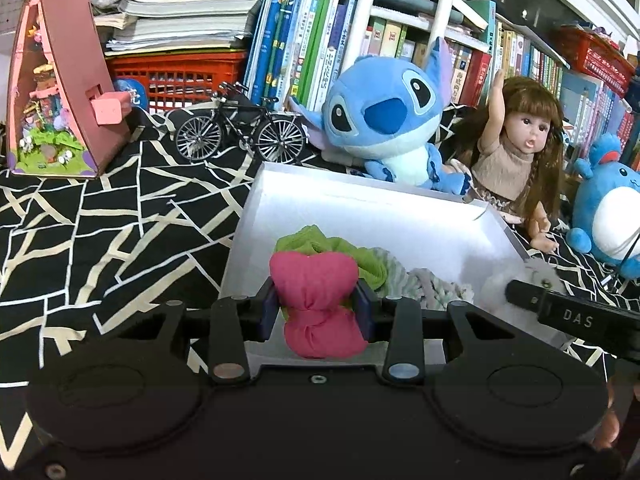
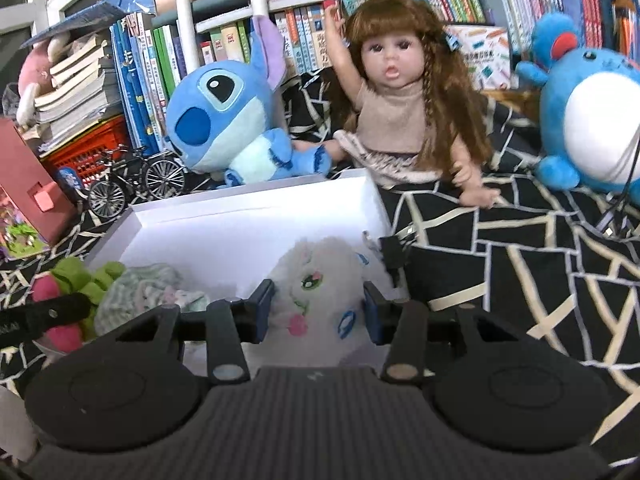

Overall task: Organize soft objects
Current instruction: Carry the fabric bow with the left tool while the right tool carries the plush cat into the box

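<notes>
A black cloth with a pale line pattern [image 1: 100, 216] is spread over the whole surface, and a wall of upright books [image 1: 320, 40] is seen at the back. A shallow white box [image 1: 360, 208] is placed on the cloth near the middle. Behind its far wall are seated a blue plush creature with large ears [image 1: 384, 120] and a long-haired doll [image 1: 516, 152] with one arm raised; a round blue and white plush [image 1: 608, 208] is set well to the doll's side. A pink miniature house [image 1: 60, 92] and a small model bicycle [image 1: 240, 128] are shown at the far side of the cloth.

Inside the box, a white fluffy plush [image 2: 316, 292] with pink, green and blue markings is gripped by the right gripper [image 2: 316, 312], whose jaws are pressed against its two sides. A green cloth [image 1: 340, 256] and a pale striped cloth [image 1: 416, 280] are lying beside it on the box floor. A pink knotted cloth bundle [image 1: 316, 296] is clamped between the jaws of the left gripper [image 1: 316, 312], over the near edge of the box and just in front of the green cloth.
</notes>
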A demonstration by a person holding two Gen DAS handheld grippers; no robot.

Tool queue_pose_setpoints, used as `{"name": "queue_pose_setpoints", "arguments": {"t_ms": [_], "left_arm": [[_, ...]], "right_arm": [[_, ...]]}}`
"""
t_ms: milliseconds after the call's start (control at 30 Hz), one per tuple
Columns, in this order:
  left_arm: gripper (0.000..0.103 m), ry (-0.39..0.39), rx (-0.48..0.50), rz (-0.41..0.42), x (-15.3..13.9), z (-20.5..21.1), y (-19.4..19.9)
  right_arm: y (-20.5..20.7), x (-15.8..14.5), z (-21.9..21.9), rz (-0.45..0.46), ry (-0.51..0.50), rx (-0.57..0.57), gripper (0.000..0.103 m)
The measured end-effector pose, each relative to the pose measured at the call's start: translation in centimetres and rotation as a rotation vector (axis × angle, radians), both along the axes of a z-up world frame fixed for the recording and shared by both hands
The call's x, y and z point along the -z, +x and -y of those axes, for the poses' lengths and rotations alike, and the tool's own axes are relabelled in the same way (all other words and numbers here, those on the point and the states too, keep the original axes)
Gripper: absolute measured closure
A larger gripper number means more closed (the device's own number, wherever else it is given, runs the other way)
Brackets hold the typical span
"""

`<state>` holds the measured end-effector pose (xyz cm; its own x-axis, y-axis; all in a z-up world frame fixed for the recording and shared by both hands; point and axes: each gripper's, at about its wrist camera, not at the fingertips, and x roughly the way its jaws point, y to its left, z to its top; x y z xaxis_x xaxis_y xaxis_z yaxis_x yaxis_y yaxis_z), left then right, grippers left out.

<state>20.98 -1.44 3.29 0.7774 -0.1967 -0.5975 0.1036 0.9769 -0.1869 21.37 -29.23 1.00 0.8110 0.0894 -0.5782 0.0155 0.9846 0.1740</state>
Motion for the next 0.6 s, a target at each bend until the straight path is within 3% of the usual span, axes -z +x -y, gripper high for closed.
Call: {"name": "queue_pose_setpoints", "arguments": {"t_ms": [600], "left_arm": [[0.065,-0.002,0.014,-0.008,1.0,0.82,0.41]], "right_arm": [[0.65,1.09,0.43,-0.038,0.111,-0.011,0.052]]}}
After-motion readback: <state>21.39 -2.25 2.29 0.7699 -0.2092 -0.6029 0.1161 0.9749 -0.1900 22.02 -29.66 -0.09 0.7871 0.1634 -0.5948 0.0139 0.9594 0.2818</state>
